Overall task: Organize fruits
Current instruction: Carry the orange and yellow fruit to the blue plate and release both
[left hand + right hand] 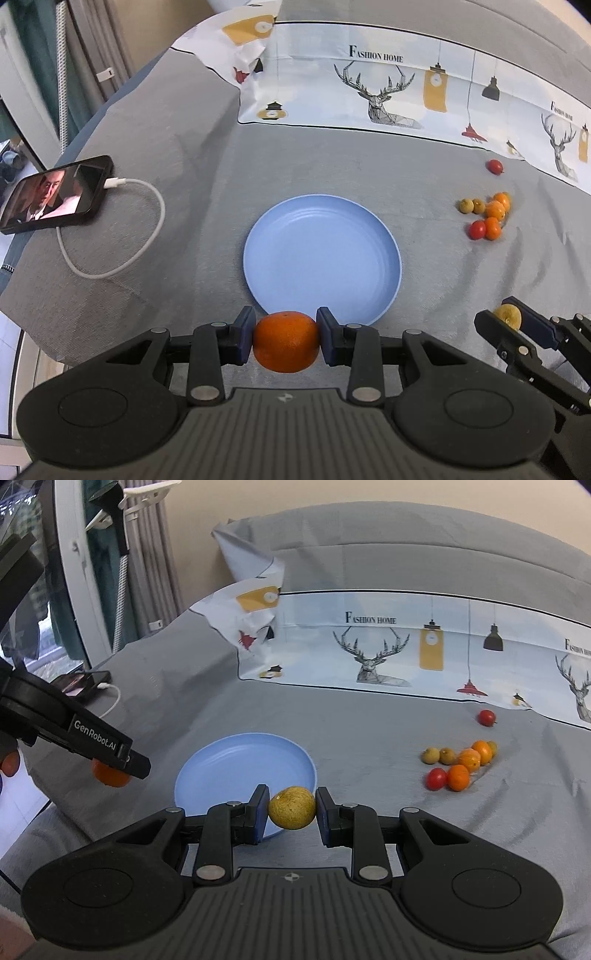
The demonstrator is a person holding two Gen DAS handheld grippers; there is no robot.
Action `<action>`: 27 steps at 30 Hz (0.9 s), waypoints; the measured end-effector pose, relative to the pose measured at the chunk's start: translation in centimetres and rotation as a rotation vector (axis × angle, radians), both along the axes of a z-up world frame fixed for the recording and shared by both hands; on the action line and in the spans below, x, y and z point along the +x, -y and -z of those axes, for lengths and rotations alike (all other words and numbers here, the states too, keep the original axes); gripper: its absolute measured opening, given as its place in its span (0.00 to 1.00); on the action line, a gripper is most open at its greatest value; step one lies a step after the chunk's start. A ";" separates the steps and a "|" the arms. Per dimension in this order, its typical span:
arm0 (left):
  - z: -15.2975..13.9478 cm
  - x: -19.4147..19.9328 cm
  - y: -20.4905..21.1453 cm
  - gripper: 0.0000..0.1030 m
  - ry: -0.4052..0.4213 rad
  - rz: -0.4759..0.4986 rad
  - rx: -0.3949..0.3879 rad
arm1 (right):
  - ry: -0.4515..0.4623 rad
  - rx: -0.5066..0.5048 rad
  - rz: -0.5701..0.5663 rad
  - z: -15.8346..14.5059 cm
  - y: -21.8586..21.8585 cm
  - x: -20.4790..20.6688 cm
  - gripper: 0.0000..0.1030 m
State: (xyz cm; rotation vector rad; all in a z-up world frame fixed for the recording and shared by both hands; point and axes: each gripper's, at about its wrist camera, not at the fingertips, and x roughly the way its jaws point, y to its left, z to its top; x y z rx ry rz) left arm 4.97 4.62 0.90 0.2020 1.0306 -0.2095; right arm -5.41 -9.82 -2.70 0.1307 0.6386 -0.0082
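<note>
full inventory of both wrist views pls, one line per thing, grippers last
plate: 1, light blue, empty, on grey bedcover, centre
orange: 1, orange, held at plate's near rim
yellow-brown fruit: 1, held over plate's near edge
fruit pile: about 7, small orange, yellow-brown and one red, right of plate
lone red fruit: 1, beyond the pile, near printed cloth
printed cloth: 1, white with deer and lamps, far side
phone: 1, black, screen on, left of plate
cable: 1, white, plugged into phone
left hand-held gripper: black, shut on orange
right hand-held gripper: black, shut on yellow-brown fruit
</note>
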 end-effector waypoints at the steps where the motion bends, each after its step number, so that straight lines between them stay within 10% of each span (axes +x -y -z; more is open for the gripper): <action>1: 0.1 0.1 0.0 0.39 0.000 -0.003 -0.001 | -0.003 -0.004 -0.005 0.0 -0.2 0.1 0.28; 27: 7.6 8.8 1.4 0.39 -0.114 -0.031 0.072 | -0.142 -0.025 -0.076 5.3 -1.8 8.8 0.28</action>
